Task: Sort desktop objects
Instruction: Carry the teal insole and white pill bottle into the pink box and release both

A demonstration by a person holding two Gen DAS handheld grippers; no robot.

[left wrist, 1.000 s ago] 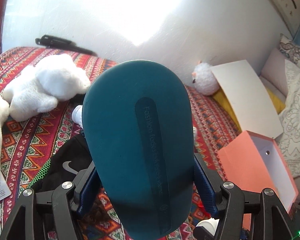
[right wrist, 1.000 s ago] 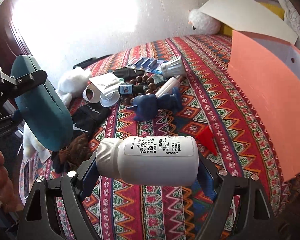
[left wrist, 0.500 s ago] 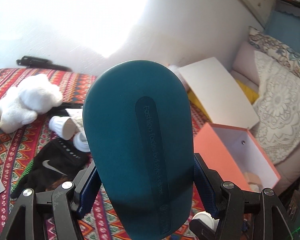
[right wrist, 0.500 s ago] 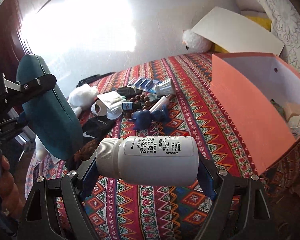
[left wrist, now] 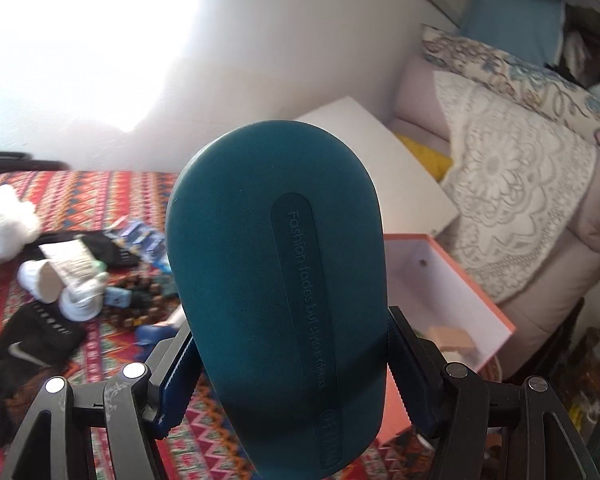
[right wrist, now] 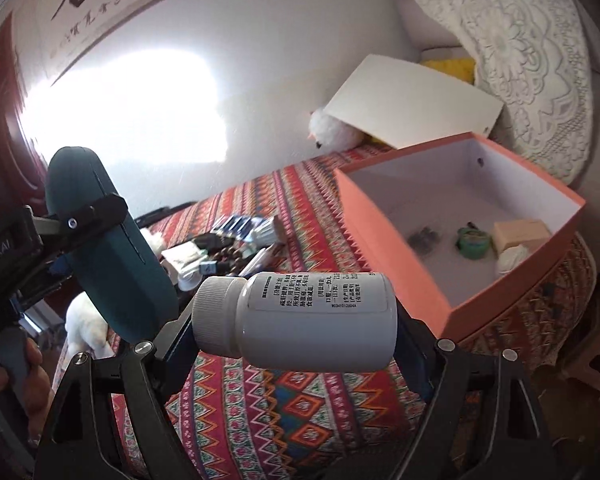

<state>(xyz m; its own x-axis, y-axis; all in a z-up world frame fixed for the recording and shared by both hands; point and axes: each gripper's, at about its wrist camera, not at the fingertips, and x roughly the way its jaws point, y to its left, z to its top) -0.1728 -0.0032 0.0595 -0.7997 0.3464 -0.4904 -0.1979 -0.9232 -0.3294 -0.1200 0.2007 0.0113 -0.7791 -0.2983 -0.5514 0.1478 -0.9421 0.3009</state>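
Between your left gripper's [left wrist: 288,376] fingers sits the teal case [left wrist: 276,280], clamped at both sides, its rounded end pointing forward above the patterned bedspread [left wrist: 84,196]. Your right gripper [right wrist: 296,328] is closed on the white pill bottle [right wrist: 296,318], lying crosswise, cap to the left. The orange box [right wrist: 384,256] stands open just ahead and right of the bottle; small items lie inside it

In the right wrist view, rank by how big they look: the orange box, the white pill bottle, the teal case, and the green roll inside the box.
1. orange box
2. white pill bottle and teal case: alike, both near the camera
3. green roll
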